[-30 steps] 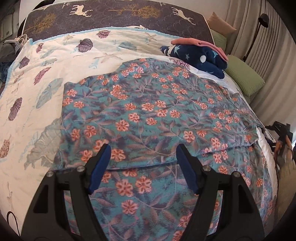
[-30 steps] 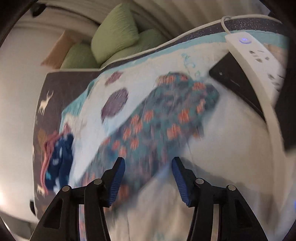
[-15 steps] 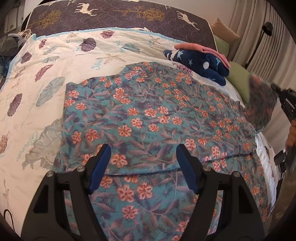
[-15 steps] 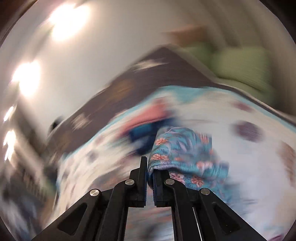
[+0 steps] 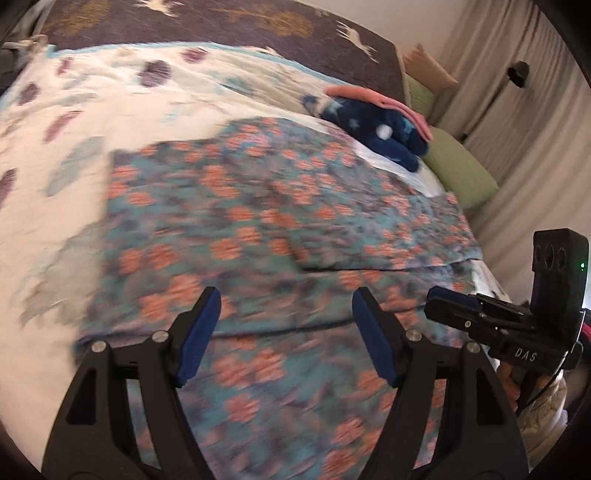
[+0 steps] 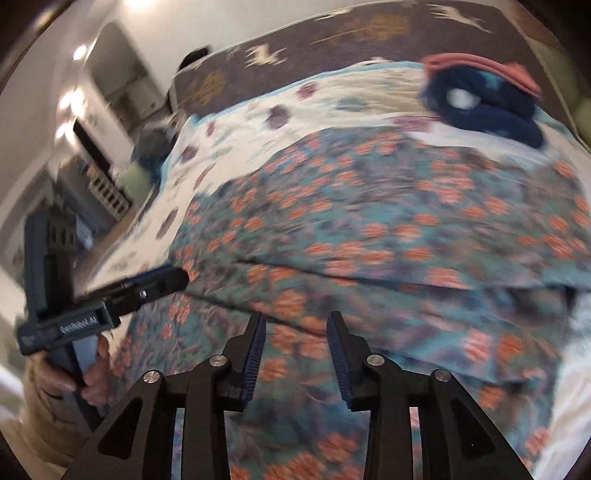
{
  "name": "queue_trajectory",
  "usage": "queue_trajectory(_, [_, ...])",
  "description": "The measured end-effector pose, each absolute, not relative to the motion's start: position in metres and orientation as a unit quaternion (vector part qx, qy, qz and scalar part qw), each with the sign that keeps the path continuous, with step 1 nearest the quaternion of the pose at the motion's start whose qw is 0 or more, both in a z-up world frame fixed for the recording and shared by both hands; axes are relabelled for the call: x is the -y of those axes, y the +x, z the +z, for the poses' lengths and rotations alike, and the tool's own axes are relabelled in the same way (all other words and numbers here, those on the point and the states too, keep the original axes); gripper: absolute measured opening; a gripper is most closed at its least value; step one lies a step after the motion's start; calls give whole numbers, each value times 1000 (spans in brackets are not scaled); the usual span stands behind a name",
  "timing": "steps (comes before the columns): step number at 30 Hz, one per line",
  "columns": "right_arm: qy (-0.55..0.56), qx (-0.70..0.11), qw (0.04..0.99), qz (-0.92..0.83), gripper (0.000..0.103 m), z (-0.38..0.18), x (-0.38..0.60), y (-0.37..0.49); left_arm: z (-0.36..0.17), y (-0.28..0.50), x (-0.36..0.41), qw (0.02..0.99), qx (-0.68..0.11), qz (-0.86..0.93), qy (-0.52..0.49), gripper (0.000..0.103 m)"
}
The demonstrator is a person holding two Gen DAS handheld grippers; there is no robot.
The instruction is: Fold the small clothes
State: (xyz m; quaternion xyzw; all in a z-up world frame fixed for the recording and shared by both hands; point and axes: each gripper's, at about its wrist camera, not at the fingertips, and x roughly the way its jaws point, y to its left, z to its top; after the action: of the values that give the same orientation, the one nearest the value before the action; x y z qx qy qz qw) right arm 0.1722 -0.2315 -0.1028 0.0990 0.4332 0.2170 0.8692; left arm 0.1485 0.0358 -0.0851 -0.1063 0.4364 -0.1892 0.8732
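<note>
A teal garment (image 5: 277, 206) printed with orange flowers lies spread on the bed, with one layer folded over another and its edge running across the middle (image 6: 406, 229). My left gripper (image 5: 286, 306) hovers over the garment's near part, open wide, with nothing between its blue pads. My right gripper (image 6: 295, 325) hangs just above the cloth; its jaws are opening and hold nothing. Each gripper shows in the other's view: the right gripper (image 5: 436, 299) at the garment's right edge, the left gripper (image 6: 177, 277) at its left side, with a hand (image 6: 88, 380) on its handle.
A navy star-print bundle with a pink piece on top (image 5: 373, 129) sits at the bed's far right. Green pillows (image 5: 461, 170) and a curtain (image 5: 517, 129) lie beyond it. The white shell-print quilt (image 5: 74, 147) spreads to the left, and a dark deer-print cover (image 5: 221, 22) is at the head.
Half a second ago my right gripper was shut on the garment's edge and swinging it across. Now its jaws are apart and the cloth lies on the bed. The left gripper tilted slightly.
</note>
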Motion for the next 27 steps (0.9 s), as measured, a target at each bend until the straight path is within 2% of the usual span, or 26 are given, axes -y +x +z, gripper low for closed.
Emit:
queue_trajectory(3, [111, -422, 880, 190, 40, -87, 244, 161, -93, 173, -14, 860, -457, -203, -101, 74])
queue_trajectory(5, [111, -417, 885, 177, 42, -85, 251, 156, -102, 189, -6, 849, -475, -204, -111, 68])
queue_trajectory(6, [112, -415, 887, 172, 43, -86, 254, 151, -105, 197, -3, 849, -475, -201, -117, 47])
queue_trajectory(7, [114, -413, 888, 166, 44, -84, 260, 149, -106, 202, -1, 849, -475, -199, -115, 11])
queue_trajectory(10, [129, -414, 890, 139, 47, -88, 279, 144, -90, 211, -4, 846, -466, -214, -148, 9])
queue_trajectory(14, [159, -440, 879, 86, 47, -104, 310, 144, -9, 189, -21, 895, -354, -230, -146, 9])
queue_trajectory(17, [194, -438, 873, 92, 46, -107, 327, 140, 17, 171, -42, 917, -316, -213, -121, 9])
queue_trajectory(21, [191, -428, 879, 87, 47, -100, 331, 131, -10, 158, -75, 920, -334, -175, -103, 10])
queue_trajectory(27, [167, -436, 880, 81, 48, -98, 323, 133, -77, 161, -120, 899, -396, -112, -152, 10])
